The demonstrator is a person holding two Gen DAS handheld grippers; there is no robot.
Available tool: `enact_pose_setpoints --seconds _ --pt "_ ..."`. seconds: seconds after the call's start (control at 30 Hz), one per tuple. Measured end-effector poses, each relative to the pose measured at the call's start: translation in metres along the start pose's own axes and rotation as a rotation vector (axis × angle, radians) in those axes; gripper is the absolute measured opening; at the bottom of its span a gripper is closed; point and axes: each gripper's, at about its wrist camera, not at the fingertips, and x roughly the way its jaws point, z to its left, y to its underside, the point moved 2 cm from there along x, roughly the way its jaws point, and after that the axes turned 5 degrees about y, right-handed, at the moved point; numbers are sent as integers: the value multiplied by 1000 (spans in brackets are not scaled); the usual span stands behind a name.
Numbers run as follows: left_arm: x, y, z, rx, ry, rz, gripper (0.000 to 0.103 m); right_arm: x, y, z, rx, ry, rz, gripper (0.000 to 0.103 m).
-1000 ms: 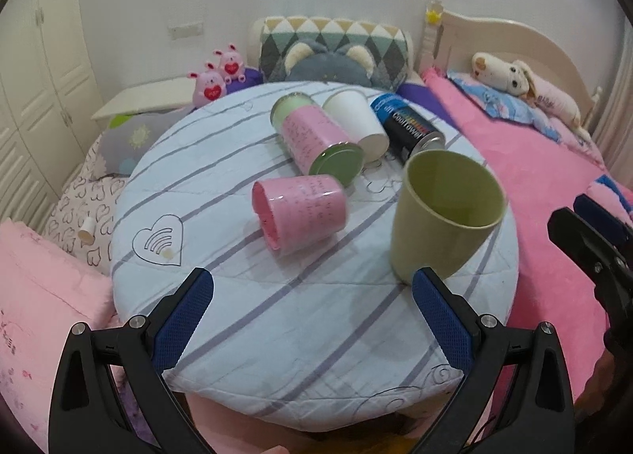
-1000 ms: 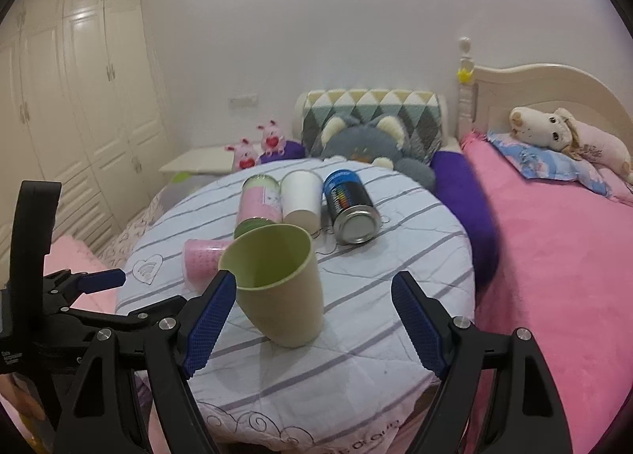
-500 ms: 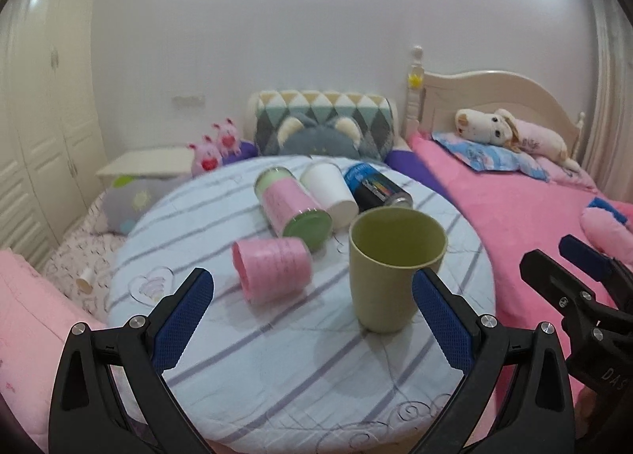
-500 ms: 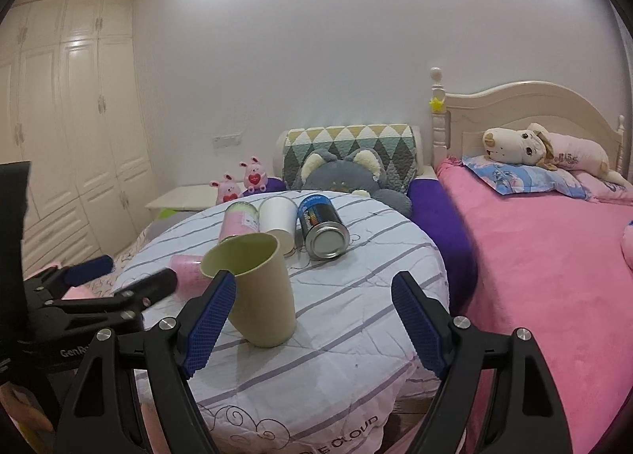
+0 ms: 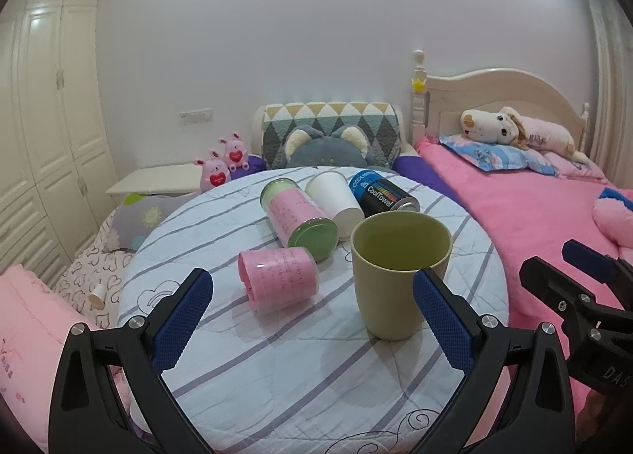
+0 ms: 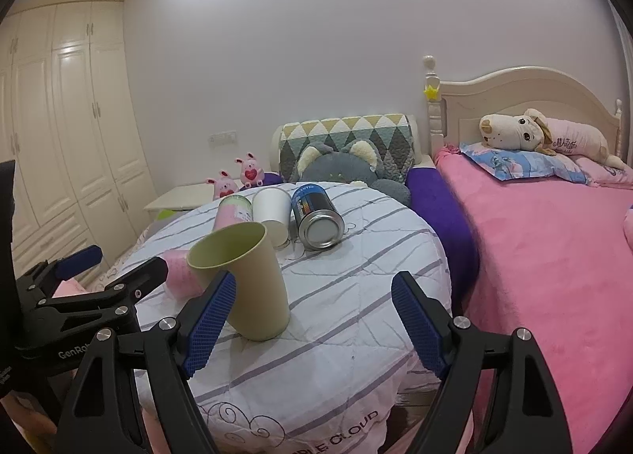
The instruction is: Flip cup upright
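My left gripper (image 5: 312,319) and right gripper (image 6: 312,325) both gape wide, holding nothing. The smooth, tapered green cup (image 5: 399,274) stands upright at center frame on the round striped cloth table (image 5: 277,375), beside 1 ribbed pink cup (image 5: 279,278) lying sideways.

Both grippers (image 5: 312,319) (image 6: 314,325) — jaws wide, empty
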Motion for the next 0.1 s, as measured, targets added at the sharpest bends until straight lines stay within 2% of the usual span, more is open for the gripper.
enact_pose_setpoints --seconds 0.1 --pt "1 0 -2 7 -28 2 102 1 1 -1 -1 -1 6 83"
